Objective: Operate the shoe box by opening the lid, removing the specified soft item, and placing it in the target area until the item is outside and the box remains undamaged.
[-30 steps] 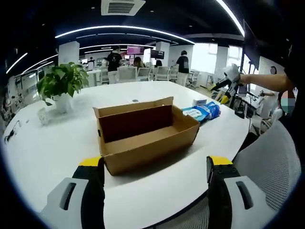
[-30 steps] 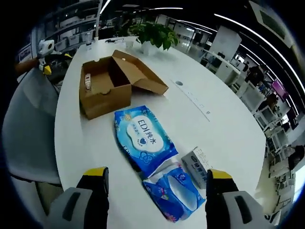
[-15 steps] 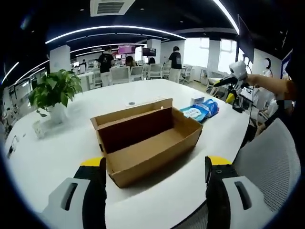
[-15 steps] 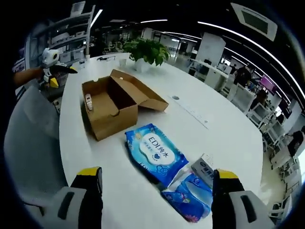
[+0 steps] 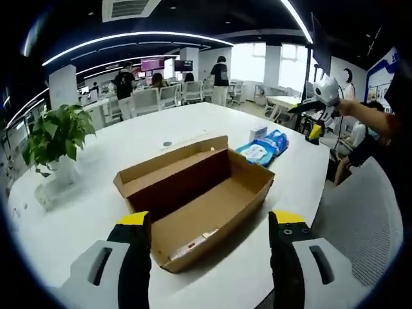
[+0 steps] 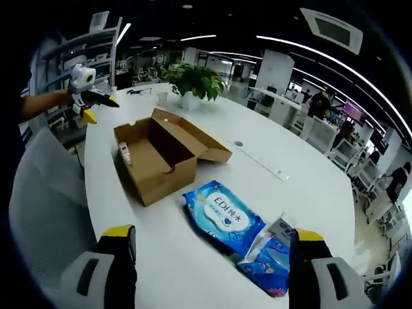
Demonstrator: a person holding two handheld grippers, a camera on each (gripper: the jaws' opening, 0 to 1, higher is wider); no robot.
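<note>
The brown cardboard shoe box [image 5: 199, 199] stands open on the white table [image 5: 96, 212], its lid flap [image 5: 170, 167] tipped back. A small pale item [image 5: 191, 244] lies on the box floor at the near end. My left gripper [image 5: 209, 257] is open just in front of the box, with nothing between its jaws. In the right gripper view the box [image 6: 154, 161] sits left of centre and a blue wet-wipes pack [image 6: 222, 215] lies on the table past it. My right gripper [image 6: 212, 264] hangs open above the table, clear of the pack.
A blue tissue pack [image 6: 267, 261] and a small white carton [image 6: 283, 228] lie by the wipes. A potted plant [image 6: 193, 80] stands at the table's far side. A grey mesh chair [image 5: 360, 212] is at the table edge. People stand at desks behind.
The left gripper has come closer to the box, so its floor and the small item show. The right gripper has drawn back from the packs. Nothing on the table moved.
</note>
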